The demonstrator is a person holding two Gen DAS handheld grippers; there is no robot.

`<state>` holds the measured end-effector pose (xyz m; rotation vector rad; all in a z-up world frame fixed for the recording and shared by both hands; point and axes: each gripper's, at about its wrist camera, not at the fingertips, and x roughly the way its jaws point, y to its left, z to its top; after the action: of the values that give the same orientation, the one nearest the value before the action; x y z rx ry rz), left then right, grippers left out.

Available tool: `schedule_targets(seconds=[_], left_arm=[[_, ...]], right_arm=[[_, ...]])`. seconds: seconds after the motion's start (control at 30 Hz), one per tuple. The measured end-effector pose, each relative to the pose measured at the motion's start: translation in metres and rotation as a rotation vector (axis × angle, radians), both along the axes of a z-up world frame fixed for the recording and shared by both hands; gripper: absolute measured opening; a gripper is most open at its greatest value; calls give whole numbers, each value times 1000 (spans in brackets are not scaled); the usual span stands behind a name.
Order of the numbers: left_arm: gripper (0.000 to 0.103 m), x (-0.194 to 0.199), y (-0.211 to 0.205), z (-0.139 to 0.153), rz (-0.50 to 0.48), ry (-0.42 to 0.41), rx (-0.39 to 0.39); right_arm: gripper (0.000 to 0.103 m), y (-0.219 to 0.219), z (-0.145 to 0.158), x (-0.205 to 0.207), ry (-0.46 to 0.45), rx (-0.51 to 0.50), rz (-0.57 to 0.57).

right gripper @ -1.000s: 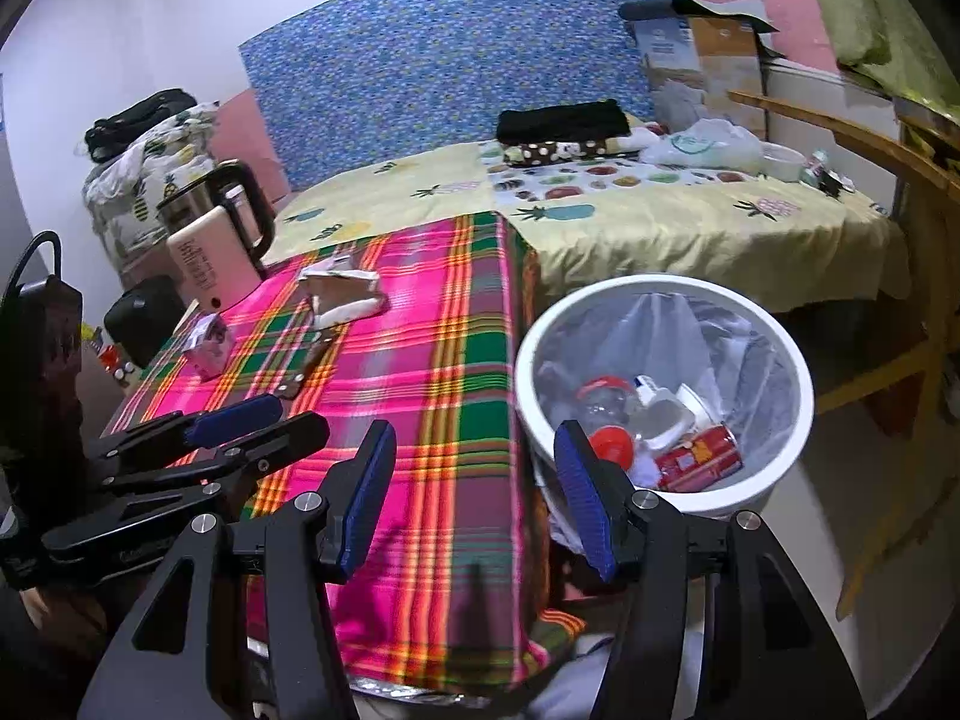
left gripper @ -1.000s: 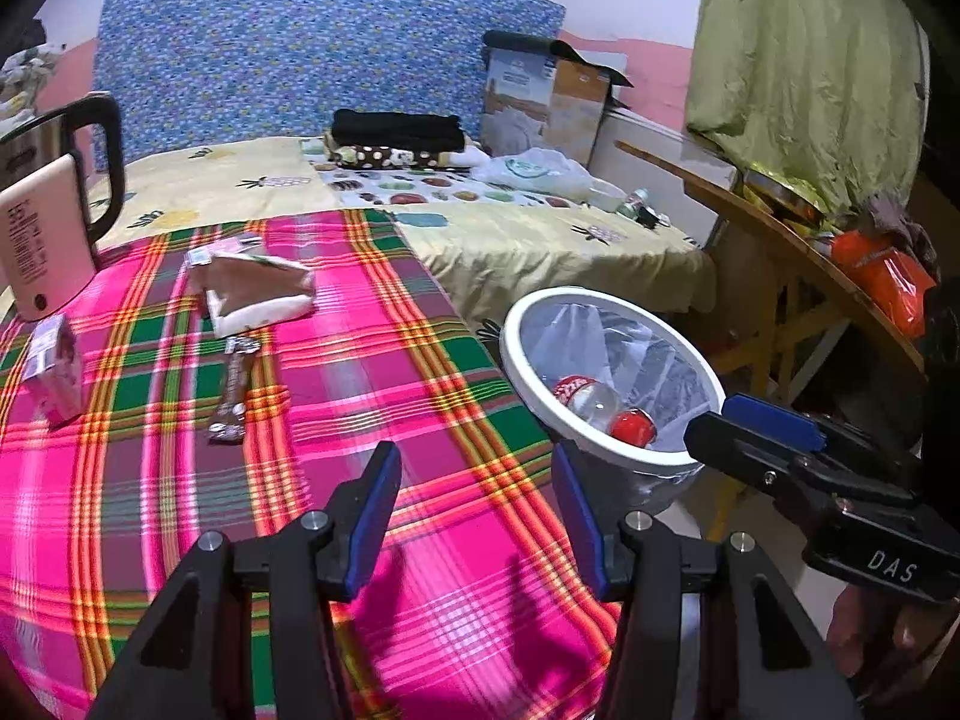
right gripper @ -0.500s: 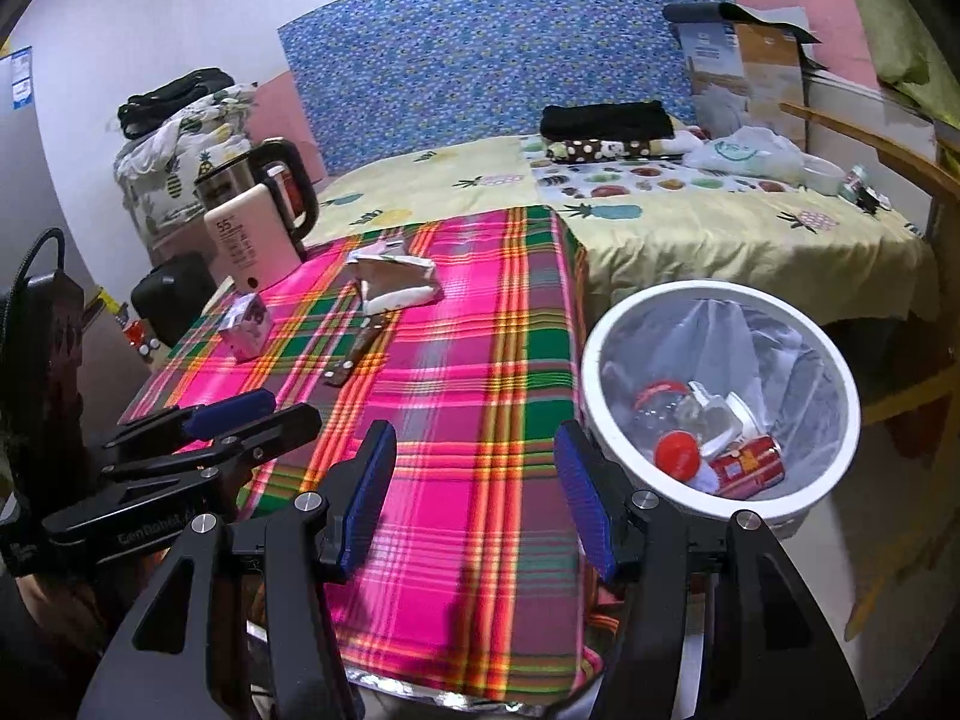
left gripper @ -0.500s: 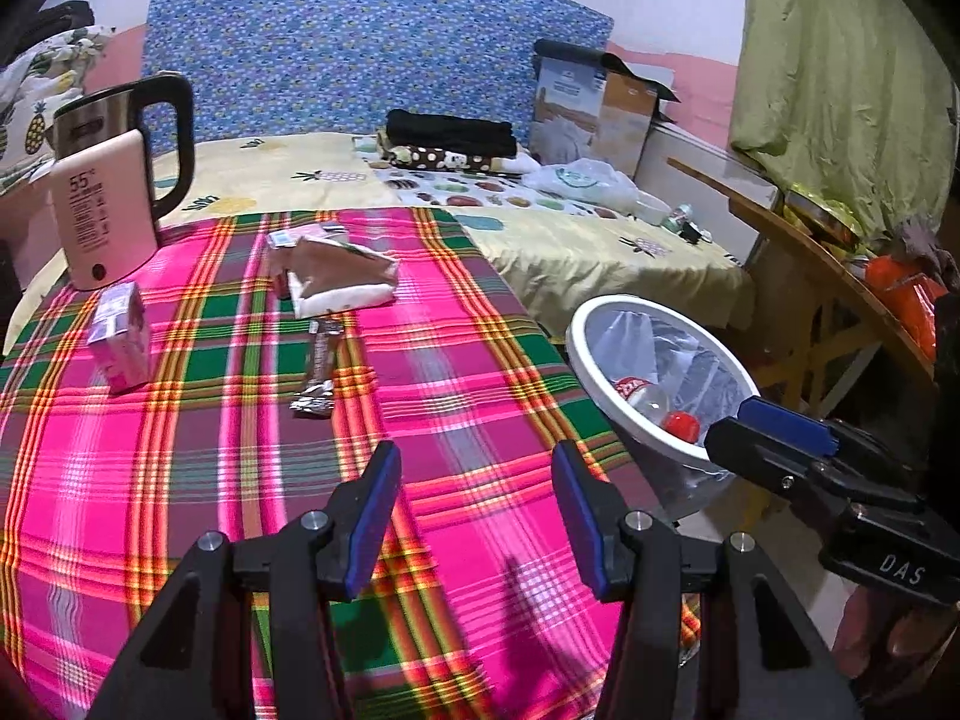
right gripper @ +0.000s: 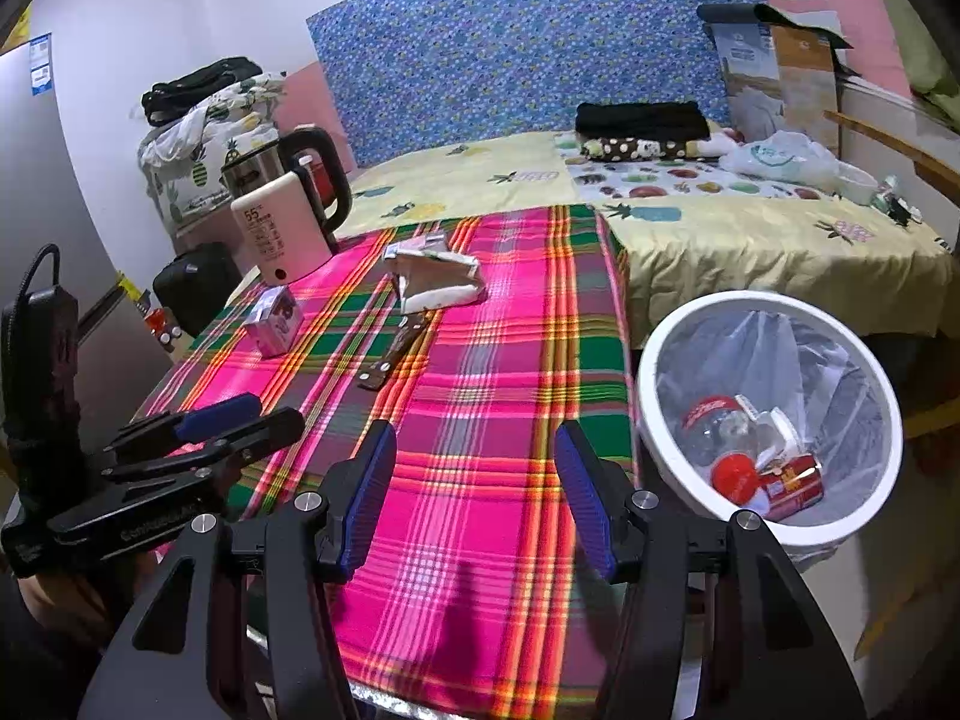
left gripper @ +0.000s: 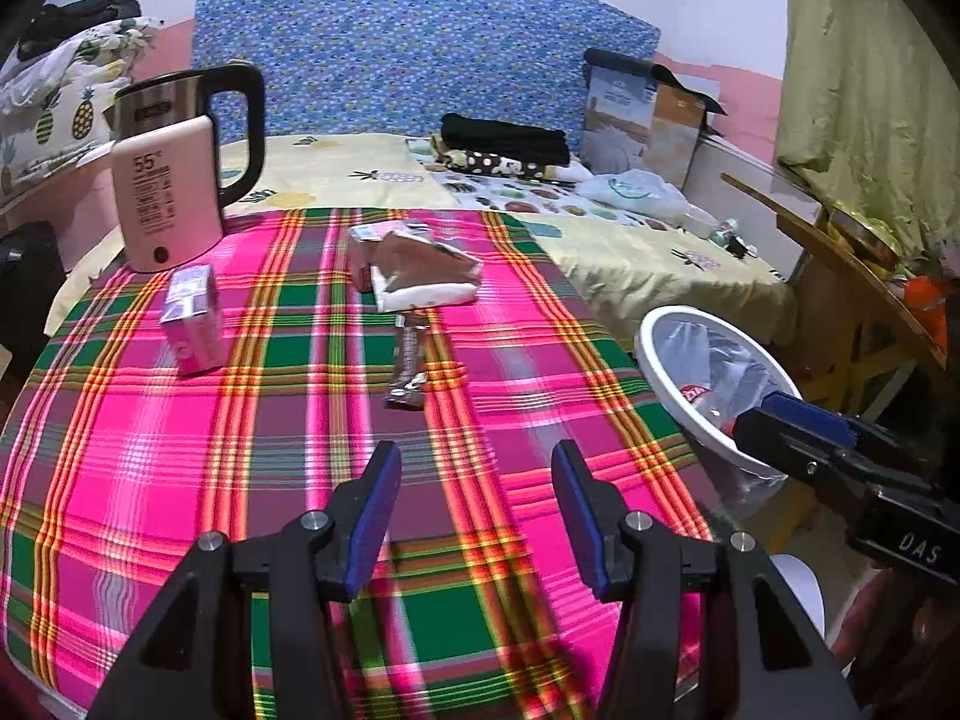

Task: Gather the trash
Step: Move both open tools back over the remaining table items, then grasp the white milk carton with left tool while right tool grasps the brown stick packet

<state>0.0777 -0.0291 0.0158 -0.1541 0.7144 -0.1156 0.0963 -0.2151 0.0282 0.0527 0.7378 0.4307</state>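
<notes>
A: Where do the grippers sit?

B: The left gripper (left gripper: 474, 468) fills the bottom centre of its own view, fingers spread wide over the pink and green plaid tablecloth (left gripper: 180, 450) with nothing between them. The right gripper (right gripper: 474, 450) is likewise at the bottom centre of its view — fingers wide apart, empty, over the cloth's near edge.

A: And the trash on the table?

B: Above the middle of the left view lies a crumpled brown and white wrapper (left gripper: 423, 279). Just below it, toward the frame centre, is a thin dark wrapper strip (left gripper: 410, 369), lying flat. At the left, a small pink carton (left gripper: 193, 321) stands upright, below a pink kettle (left gripper: 168, 192) in the upper left.

A: The bin?

B: A white bin (right gripper: 654, 432) with a clear liner stands off the table's edge at the right of the right view. Inside — a clear bottle with a red cap (right gripper: 723, 444) and a red can (right gripper: 792, 480), touching each other. Behind the table, across the upper frame, is a bed (right gripper: 720, 228) with a blue headboard (right gripper: 528, 42).
</notes>
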Motion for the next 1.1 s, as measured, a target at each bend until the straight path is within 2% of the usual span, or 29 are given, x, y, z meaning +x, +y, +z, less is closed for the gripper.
schedule_targets(seconds=[0.43,0.83,1.1], left_arm=[[54,2,31,-1,74,6,8],[55,22,75,-6,174,23,9],[62,44,109,-13,253,33,14]], right_arm=[[56,18,0,12,34,-2,40],[56,39,-2,33,52,5,82],[56,50,-7,49,78,3,85]])
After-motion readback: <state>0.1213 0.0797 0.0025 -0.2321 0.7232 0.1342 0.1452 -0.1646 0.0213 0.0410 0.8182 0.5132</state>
